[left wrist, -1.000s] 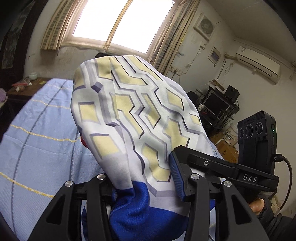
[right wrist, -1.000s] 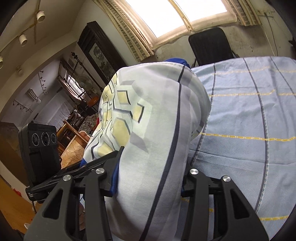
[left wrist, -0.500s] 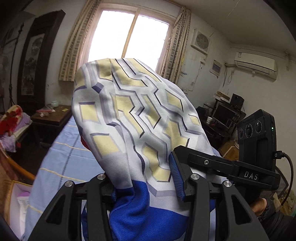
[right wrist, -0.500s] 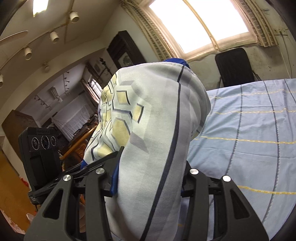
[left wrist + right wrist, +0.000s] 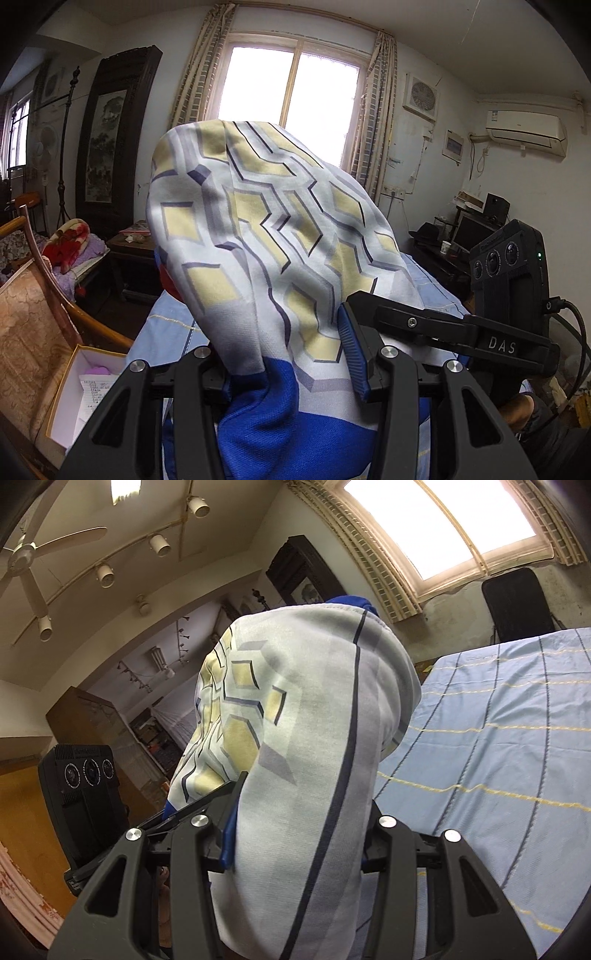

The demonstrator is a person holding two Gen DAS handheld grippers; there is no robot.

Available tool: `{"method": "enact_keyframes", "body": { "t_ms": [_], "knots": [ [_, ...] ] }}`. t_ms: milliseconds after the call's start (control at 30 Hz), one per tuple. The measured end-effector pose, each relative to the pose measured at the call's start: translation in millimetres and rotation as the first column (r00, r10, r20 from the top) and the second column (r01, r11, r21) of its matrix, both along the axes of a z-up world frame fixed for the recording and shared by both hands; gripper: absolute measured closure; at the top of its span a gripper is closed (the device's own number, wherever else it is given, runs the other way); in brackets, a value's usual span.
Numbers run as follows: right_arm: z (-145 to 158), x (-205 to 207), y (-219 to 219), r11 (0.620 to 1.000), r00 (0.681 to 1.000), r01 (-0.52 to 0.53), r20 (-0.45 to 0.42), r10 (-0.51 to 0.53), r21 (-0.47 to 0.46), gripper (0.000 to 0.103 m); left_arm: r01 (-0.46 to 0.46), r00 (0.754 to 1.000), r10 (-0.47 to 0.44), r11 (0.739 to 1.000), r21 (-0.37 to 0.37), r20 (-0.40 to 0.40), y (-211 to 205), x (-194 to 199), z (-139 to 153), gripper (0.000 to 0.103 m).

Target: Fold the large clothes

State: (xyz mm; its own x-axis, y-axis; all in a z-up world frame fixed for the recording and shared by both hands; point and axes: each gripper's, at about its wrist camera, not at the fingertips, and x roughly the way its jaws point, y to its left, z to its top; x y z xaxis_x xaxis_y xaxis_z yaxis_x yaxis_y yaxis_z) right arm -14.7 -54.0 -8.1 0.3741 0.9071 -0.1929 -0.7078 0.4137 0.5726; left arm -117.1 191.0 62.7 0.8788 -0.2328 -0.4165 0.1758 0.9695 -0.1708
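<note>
The left gripper (image 5: pixel 284 354) is clamped on a thick bunch of the garment (image 5: pixel 266 236), a white cloth printed with yellow and grey hexagon shapes and a blue part lower down. The cloth rises from between the fingers in a tall hump that fills the middle of the left wrist view, in front of the window (image 5: pixel 291 77). The right gripper (image 5: pixel 295 834) grips another bunch of the same garment, and here the cloth bulges up between its fingers with a dark stripe running down it (a bit of blue trim shows at the very top). So the garment is held up in the air by both grippers, above the near edge of the bed (image 5: pixel 498 746), which is covered by a light blue sheet with yellow and dark lines. In the left wrist view the other gripper's black camera box (image 5: pixel 509 280) stands at the right, close to the cloth. Beside the bed's left edge are an open cardboard box (image 5: pixel 81 398) and a wooden chair (image 5: pixel 33 295). A ceiling fan (image 5: pixel 33 561) shows in the right wrist view.
</note>
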Motion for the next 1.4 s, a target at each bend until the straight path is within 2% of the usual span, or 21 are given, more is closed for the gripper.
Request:
{"method": "enact_keyframes", "body": {
  "t_ms": [300,467,667,767,833,867,900,933,967,1033,1233,1300,1400],
  "knots": [
    [-29.3,7.9,19.5,0.999,0.997,-0.036,-0.062,0.036,0.013,0.058,-0.037,0.999,0.036,0.999,-0.028,-0.034,11.3,-1.7,-22.0,0.056],
    [-51.1,15.4,29.5,0.999,0.993,-0.049,-0.103,0.049,0.002,0.058,-0.054,0.997,0.049,0.996,-0.07,-0.061,24.4,2.2,-51.2,0.056],
    [-92.8,28.1,56.5,0.996,0.98,-0.069,-0.192,0.059,-0.047,0.058,-0.091,0.986,0.075,0.99,-0.107,-0.15,57.9,10.6,-92.6,0.056],
    [-117.1,34.4,74.9,0.994,0.968,-0.088,-0.241,0.07,-0.065,0.058,-0.11,0.972,0.082,0.987,-0.117,-0.22,73.9,16.5,-121.8,0.056],
    [-137.7,40.2,86.0,0.991,0.953,-0.094,-0.296,0.063,-0.093,0.058,-0.113,0.944,0.061,0.983,-0.145,-0.324,84.7,28.3,-156.0,0.055],
    [-149.2,43.1,91.4,0.988,0.944,-0.095,-0.326,0.051,-0.12,0.058,-0.115,0.921,0.042,0.979,-0.169,-0.386,87.6,36.0,-174.8,0.054],
    [-166.1,47.1,98.0,0.981,0.929,-0.094,-0.368,0.025,-0.171,0.058,-0.122,0.909,0.034,0.975,-0.188,-0.416,91.1,39.2,-190.4,0.052],
    [-180.9,50.5,102.3,0.97,0.915,-0.092,-0.404,-0.006,-0.223,0.058,-0.121,0.918,0.035,0.973,-0.195,-0.395,91.4,36.5,-195.2,0.05],
    [-193.1,52.9,104.5,0.963,0.903,-0.093,-0.429,-0.026,-0.253,0.057,-0.114,0.925,0.039,0.977,-0.179,-0.379,90.3,33.7,-195.0,0.049],
    [-210.2,55.7,101.8,0.969,0.886,-0.094,-0.463,-0.023,-0.227,0.056,-0.117,0.927,0.061,0.985,-0.13,-0.37,85.2,31.5,-192.0,0.049],
    [-208.4,57.0,105.2,0.963,0.893,-0.094,-0.45,-0.03,-0.252,0.053,-0.143,0.921,0.072,0.977,-0.158,-0.384,92.9,26.4,-186.9,0.044],
    [-201.8,53.1,104.9,0.958,0.904,-0.084,-0.425,-0.042,-0.273,0.051,-0.174,0.922,0.113,0.975,-0.136,-0.371,95.1,19.4,-179.3,0.044],
    [-180.9,40.6,98.6,0.949,0.941,-0.041,-0.332,-0.068,-0.312,0.048,-0.221,0.919,0.178,0.971,-0.088,-0.351,93.3,3.8,-165.8,0.042]
  ]
}}
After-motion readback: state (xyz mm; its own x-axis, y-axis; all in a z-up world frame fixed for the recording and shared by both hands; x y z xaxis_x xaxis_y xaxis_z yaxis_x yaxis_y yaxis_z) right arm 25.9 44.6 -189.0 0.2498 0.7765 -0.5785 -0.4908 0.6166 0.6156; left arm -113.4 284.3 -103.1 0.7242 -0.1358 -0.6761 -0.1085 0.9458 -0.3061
